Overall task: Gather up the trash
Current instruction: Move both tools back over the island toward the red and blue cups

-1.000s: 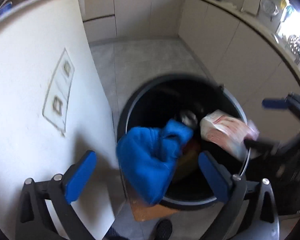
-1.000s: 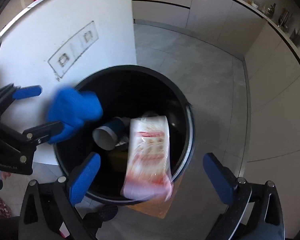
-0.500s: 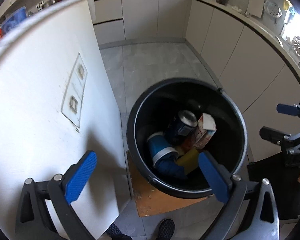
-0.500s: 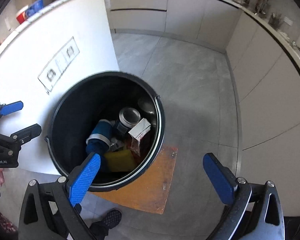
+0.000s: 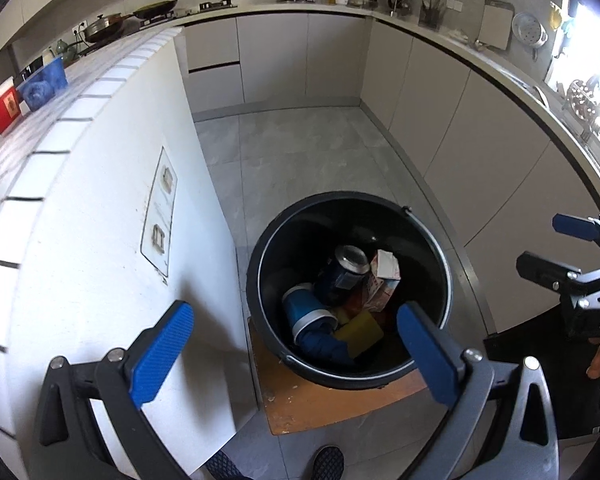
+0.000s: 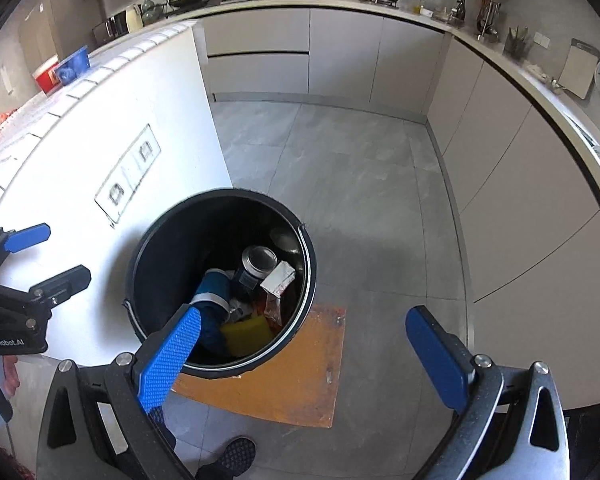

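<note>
A black round trash bin point(image 5: 440, 264) point(image 6: 140, 256) stands on the floor beside a white counter end. Inside lie a blue cup point(image 5: 306, 312) point(image 6: 214, 286), a dark can point(image 5: 346, 268) point(image 6: 256, 266), a red-and-white carton point(image 5: 384, 280) point(image 6: 278, 284) and a yellow sponge point(image 5: 360, 332) point(image 6: 248, 332). My left gripper point(image 5: 296, 352) hangs open high above the bin, nothing between its fingers. My right gripper point(image 6: 308, 356) is open too, above the bin's right side, and empty. Each gripper shows at the edge of the other's view.
The bin rests on an orange-brown board point(image 5: 320, 400) point(image 6: 300, 380) on grey floor tiles. A white tiled counter point(image 5: 80, 200) rises at the left, with a red box point(image 5: 0, 108) and a blue box point(image 5: 44, 84) on top. Beige cabinets point(image 5: 480, 140) line the back and right. A shoe point(image 6: 236, 454) is below.
A blue cup and a red-and-white carton dropped from the open grippers into the bin. Both grippers have since risen and pulled back, so the bin looks smaller.
</note>
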{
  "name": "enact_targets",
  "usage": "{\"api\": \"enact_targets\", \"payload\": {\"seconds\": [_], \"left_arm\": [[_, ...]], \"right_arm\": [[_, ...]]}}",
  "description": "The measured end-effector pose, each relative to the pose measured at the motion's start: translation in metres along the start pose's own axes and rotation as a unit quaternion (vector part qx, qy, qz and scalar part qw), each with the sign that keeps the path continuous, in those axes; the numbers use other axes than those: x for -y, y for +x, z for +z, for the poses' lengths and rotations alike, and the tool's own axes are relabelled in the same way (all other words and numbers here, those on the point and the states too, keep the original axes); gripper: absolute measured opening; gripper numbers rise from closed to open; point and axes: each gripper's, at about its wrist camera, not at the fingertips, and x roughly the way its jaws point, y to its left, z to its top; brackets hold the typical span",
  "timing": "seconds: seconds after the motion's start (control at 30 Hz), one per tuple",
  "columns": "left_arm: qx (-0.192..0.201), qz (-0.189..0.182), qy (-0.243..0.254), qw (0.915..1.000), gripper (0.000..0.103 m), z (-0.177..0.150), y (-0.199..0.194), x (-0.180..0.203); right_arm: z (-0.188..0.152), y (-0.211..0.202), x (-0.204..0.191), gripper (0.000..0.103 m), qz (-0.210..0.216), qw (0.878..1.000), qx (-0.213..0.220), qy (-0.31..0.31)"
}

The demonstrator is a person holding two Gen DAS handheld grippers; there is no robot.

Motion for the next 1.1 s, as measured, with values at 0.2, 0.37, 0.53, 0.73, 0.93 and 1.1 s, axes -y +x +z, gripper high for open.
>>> {"api": "enact_targets", "payload": {"seconds": [0.2, 0.37, 0.53, 0.73, 0.93, 1.1], "left_arm": [[0.026, 0.001, 0.002, 0.9997, 0.102, 0.001, -0.034, 0.001], [0.045, 0.003, -0.007, 0.9990, 0.102, 0.006, -0.062, -0.010], [0.066, 0.016, -0.028, 0.9973, 0.102, 0.010, -0.089, -0.032], [0.090, 0.035, -0.048, 0.9942, 0.103, 0.007, -0.116, -0.060], [0.106, 0.057, -0.070, 0.9903, 0.102, 0.002, -0.135, -0.090], [0.118, 0.073, -0.091, 0.9861, 0.103, -0.005, -0.152, -0.117]], "right_arm": [[0.005, -0.037, -0.004, 0.103, 0.003, 0.999, 0.032, 0.011], [0.013, -0.069, -0.015, 0.103, 0.006, 0.998, 0.062, 0.018], [0.023, -0.089, -0.031, 0.103, 0.012, 0.997, 0.080, 0.019], [0.036, -0.108, -0.055, 0.103, 0.022, 0.995, 0.095, 0.009], [0.049, -0.121, -0.084, 0.103, 0.042, 0.993, 0.114, -0.008], [0.063, -0.127, -0.118, 0.103, 0.067, 0.990, 0.122, -0.033]]}}
